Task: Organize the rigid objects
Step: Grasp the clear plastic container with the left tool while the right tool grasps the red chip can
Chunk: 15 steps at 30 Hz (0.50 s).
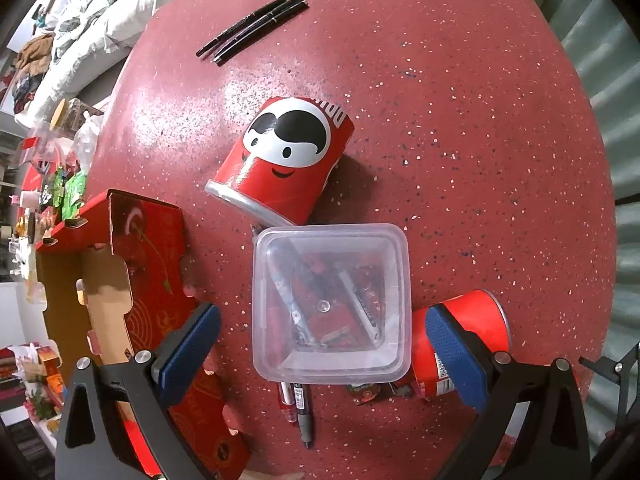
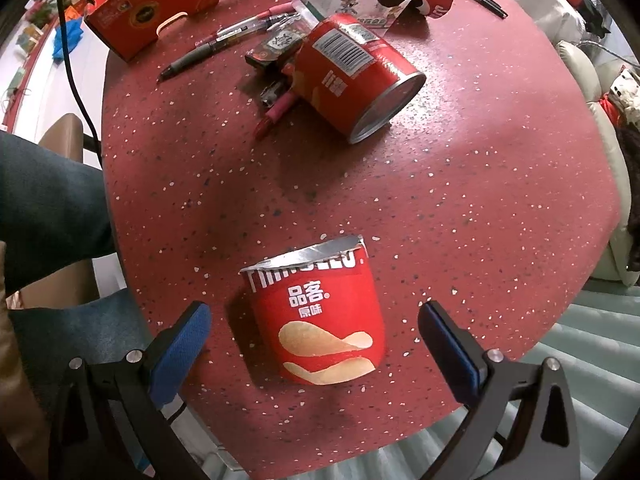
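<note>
Red speckled table [image 2: 460, 184] is shown carrying three chip cans. Left gripper [image 1: 322, 344] is held spread wide above the clear plastic container [image 1: 394, 240]; right gripper [image 2: 314, 336] is held spread around the upright can [image 2: 320, 320], not touching.

The red speckled bench [image 1: 460, 128] carries three chip cans [image 1: 280, 164] (two toppled), black pens [image 1: 252, 26], a clear tub [image 1: 400, 240] and a cardboard box [image 1: 148, 248].
</note>
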### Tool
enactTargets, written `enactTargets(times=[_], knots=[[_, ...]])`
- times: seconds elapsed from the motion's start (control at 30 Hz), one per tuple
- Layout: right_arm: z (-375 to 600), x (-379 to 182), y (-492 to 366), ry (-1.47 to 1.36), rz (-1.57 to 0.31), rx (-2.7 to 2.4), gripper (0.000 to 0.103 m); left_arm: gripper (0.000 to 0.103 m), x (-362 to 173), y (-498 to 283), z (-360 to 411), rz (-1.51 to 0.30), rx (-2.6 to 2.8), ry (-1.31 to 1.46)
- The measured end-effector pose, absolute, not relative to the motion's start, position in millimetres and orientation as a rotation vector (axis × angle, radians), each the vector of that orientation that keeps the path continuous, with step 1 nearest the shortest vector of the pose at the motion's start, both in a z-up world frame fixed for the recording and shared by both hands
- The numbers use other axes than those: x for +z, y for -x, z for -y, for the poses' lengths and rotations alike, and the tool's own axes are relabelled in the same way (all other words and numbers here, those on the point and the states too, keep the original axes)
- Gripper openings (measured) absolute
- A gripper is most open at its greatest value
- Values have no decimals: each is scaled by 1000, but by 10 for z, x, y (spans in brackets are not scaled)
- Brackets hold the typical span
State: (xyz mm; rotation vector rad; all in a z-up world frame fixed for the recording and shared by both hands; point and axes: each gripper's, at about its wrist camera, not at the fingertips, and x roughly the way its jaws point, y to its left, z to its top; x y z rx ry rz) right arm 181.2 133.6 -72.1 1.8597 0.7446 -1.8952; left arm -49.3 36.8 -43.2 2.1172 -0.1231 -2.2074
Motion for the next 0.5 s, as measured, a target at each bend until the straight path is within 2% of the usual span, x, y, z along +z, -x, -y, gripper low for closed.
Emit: enactTargets(times=[0.1, 0.5], knots=[[-1684, -717, -2137, -1860, -731, -1896, 103, 103, -444, 499, -360, 118, -2209, -2123], [-1479, -950, -2265, -1900, -784, -1805, 103, 103, -617, 576, -414, 152, -2201, -2150]])
